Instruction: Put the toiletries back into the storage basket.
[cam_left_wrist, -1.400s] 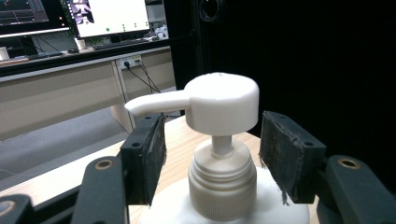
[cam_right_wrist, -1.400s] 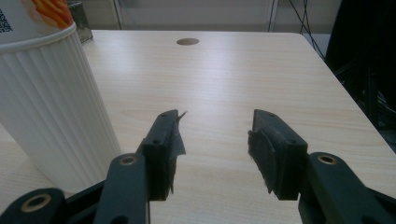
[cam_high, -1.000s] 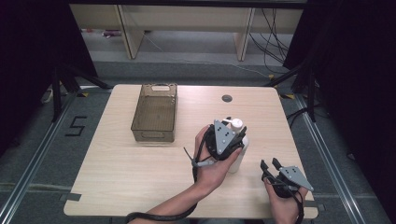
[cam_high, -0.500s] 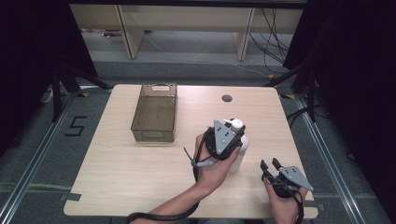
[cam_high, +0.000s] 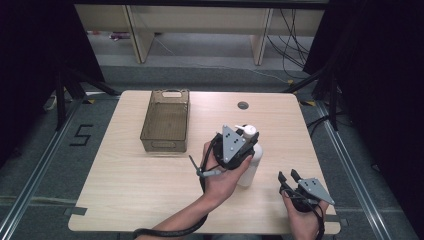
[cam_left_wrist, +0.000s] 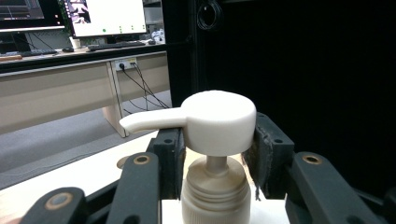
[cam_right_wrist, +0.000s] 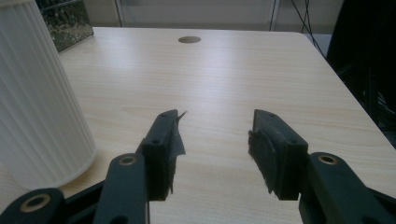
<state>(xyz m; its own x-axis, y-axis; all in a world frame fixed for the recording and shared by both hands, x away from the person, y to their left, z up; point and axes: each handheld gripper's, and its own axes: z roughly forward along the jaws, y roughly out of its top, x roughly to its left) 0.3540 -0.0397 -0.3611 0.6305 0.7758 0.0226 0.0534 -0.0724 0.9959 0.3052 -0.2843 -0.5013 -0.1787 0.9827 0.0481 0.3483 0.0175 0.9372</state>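
Pump bottle (cam_high: 251, 159) (upright) in left gripper (cam_high: 245, 141)

Black fingers (cam_right_wrist: 161, 154), brass screws, grey triangular plates.

From my remote seat I see a grey carpeted floor (cam_high: 60, 165) with a taped "5" (cam_high: 80, 135), pale wooden shelving (cam_high: 200, 30) behind, black curtains (cam_high: 370, 75) at both sides, and in the left gripper view a lit monitor (cam_left_wrist: 107, 16) on a desk (cam_left_wrist: 56, 88).
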